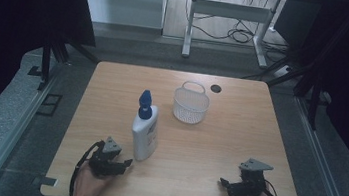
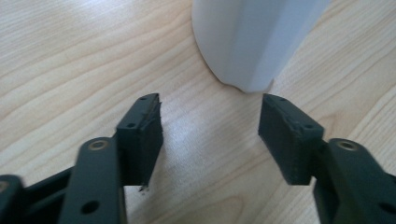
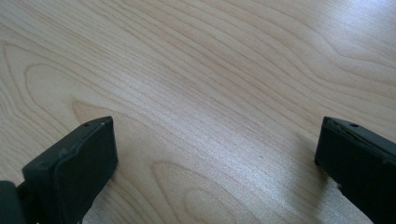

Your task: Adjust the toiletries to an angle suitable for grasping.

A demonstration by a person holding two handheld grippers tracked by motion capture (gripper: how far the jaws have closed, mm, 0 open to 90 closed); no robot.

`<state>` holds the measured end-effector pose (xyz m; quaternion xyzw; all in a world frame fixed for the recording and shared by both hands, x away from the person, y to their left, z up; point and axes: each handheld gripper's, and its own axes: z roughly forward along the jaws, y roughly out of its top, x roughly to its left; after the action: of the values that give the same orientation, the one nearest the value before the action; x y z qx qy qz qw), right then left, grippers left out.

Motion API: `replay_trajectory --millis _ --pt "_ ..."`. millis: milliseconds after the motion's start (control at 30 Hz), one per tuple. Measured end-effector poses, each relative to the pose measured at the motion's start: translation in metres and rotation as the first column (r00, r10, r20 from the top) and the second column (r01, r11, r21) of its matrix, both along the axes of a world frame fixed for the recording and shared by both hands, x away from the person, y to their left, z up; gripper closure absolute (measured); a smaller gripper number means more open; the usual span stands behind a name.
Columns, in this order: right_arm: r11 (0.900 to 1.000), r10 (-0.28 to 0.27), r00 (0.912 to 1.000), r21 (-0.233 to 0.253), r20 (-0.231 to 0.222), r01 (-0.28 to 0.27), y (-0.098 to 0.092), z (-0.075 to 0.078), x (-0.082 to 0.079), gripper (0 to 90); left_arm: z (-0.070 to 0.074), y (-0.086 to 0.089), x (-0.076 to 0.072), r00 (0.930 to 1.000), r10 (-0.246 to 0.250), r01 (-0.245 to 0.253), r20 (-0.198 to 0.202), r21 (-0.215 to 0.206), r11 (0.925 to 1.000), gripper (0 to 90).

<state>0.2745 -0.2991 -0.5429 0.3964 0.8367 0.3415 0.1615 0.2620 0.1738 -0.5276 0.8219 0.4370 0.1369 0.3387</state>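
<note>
Left tongs (image 1: 121,164) spread empty just beside upright bottle (image 1: 144,133), right tongs (image 1: 226,184) spread empty.

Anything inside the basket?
The basket looks empty: white mesh wall and floor show, nothing in it. The near wall hides part of the bottom, so a small flat item cannot be ruled out.

Two black jaws of the right gripper (image 3: 217,154) are seen rising from the lower corners of the right gripper view, set wide apart with nothing held between them. Beneath and between them, a light wooden table (image 3: 205,70) is shown, its grain running in long curved lines across the surface.
</note>
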Motion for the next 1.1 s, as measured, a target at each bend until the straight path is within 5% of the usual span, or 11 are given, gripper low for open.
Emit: replay_trajectory --millis 633,967,1100 --pt "1.0 -0.001 1.0 0.0 0.0 0.001 0.001 0.0 0.001 0.0 0.002 0.001 0.025 0.9999 0.014 -0.014 -0.002 -0.065 0.9978 69.8" --pt "1.0 -0.001 1.0 0.0 0.0 0.001 0.001 0.0 0.001 0.0 0.002 -0.013 0.039 0.9996 -0.013 0.013 0.023 -0.026 0.9996 88.9" --pt "1.0 -0.001 1.0 0.0 0.0 0.001 0.001 0.0 0.001 0.0 -0.001 -0.015 0.043 0.9998 -0.012 0.012 0.013 -0.013 0.9998 89.1"
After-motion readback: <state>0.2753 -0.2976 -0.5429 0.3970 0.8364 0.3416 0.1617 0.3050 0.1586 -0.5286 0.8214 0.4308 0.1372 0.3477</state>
